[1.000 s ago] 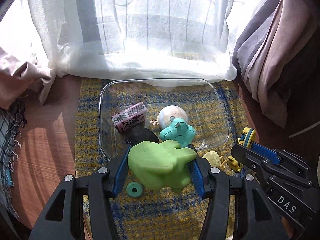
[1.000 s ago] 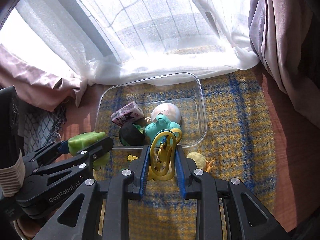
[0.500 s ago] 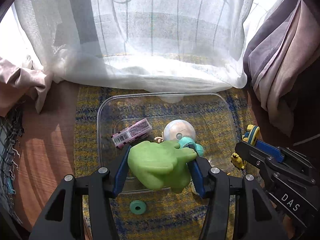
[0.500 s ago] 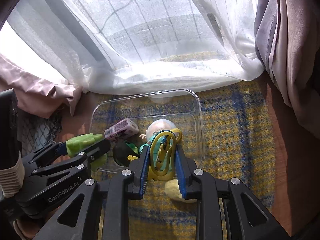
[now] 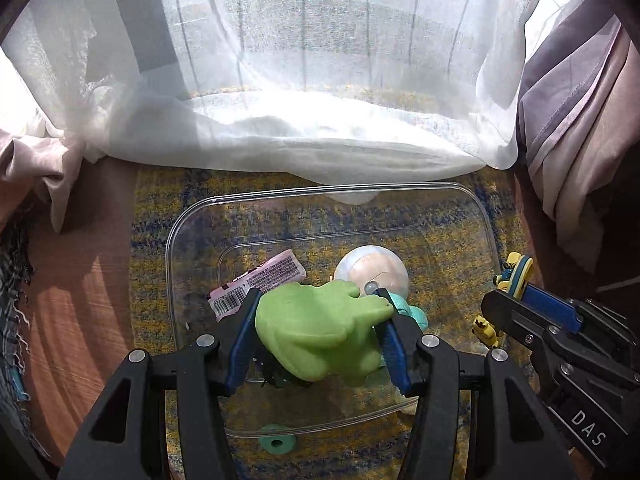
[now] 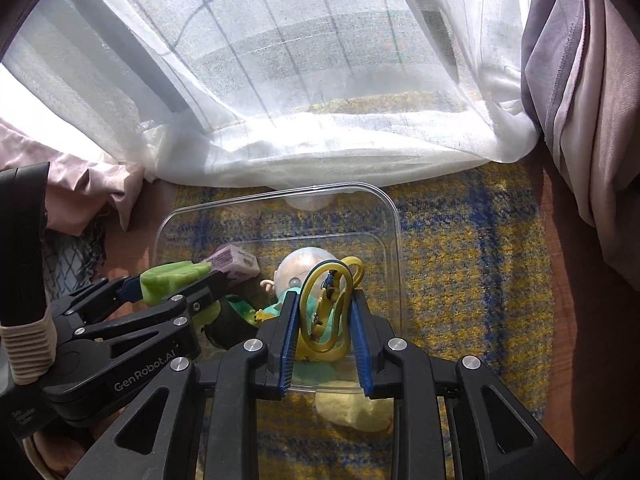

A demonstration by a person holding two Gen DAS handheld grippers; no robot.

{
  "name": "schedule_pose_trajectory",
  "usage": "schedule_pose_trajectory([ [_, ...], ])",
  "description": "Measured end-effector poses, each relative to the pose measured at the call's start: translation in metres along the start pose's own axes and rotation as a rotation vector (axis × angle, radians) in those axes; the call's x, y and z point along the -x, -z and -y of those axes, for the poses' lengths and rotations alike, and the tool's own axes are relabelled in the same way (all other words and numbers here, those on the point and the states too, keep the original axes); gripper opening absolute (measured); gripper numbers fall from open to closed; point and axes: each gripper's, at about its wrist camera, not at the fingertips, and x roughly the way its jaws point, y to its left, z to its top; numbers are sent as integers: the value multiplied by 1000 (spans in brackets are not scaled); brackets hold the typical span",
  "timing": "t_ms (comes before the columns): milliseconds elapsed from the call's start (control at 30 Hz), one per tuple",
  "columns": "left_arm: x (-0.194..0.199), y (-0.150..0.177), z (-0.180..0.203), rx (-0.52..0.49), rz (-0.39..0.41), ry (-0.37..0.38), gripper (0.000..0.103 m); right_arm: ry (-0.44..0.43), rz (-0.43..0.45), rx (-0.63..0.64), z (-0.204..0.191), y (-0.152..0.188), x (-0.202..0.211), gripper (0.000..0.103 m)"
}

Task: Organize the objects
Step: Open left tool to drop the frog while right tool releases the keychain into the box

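Observation:
My left gripper (image 5: 318,334) is shut on a soft green toy (image 5: 320,332) and holds it over the near part of a clear plastic bin (image 5: 320,190). My right gripper (image 6: 326,316) is shut on a yellow ring toy (image 6: 328,308) over the bin's near right part (image 6: 394,216). Inside the bin lie a pink barcoded packet (image 5: 260,282), a pale round ball toy (image 5: 372,270), a teal toy (image 5: 414,312) and a dark round object (image 6: 228,320). The left gripper with the green toy also shows in the right wrist view (image 6: 172,280).
The bin stands on a yellow and blue rug (image 6: 460,260). A teal ring (image 5: 278,444) and a pale yellow soft toy (image 6: 352,410) lie on the rug before the bin. White sheer curtain (image 5: 300,80) hangs behind; grey curtain (image 6: 592,100) right; bare wood floor (image 5: 80,300) left.
Both grippers have moved forward and up with their toys, from in front of the bin to over its near part. The teal ring and pale yellow toy stay on the rug.

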Motion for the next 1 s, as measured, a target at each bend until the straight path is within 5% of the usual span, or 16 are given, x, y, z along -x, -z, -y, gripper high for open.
schedule_pose_trajectory([
  [267,-11,-7,2,-19,-21,-15,55,14,-9,-3,1,-4,-6,25],
  [367,-10,-9,0,-16,-18,-24,63,17,-9,-5,0,-5,-6,25],
  [1000,28,6,-20,0,100,-149,76,-7,-21,41,-11,-10,-11,26],
])
